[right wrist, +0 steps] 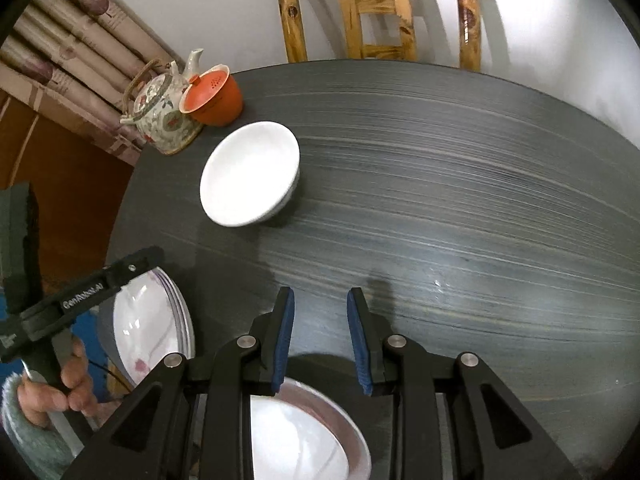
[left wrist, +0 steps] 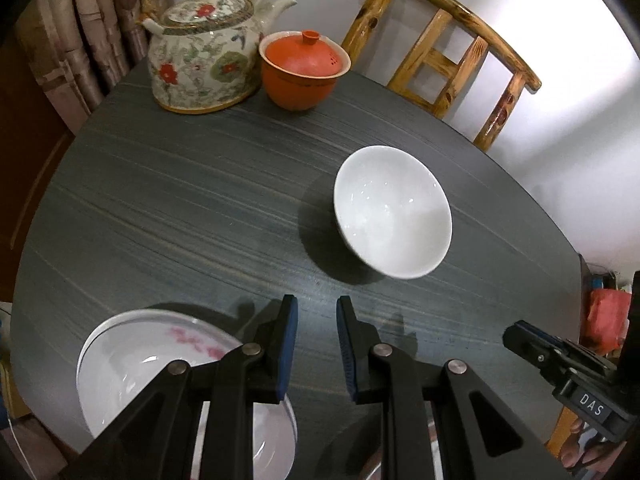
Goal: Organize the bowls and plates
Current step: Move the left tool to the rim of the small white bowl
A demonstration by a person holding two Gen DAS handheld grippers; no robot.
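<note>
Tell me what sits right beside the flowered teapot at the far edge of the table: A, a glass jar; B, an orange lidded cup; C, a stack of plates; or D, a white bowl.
B: the orange lidded cup stands right against the flowered teapot, while the white bowl sits apart, nearer mid-table.

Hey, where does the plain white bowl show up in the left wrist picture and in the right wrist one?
Left wrist view: the plain white bowl sits right of centre on the dark table.
Right wrist view: the bowl is left of centre, upper half.
Shared landmark: the orange lidded cup beside the floral teapot.
</note>
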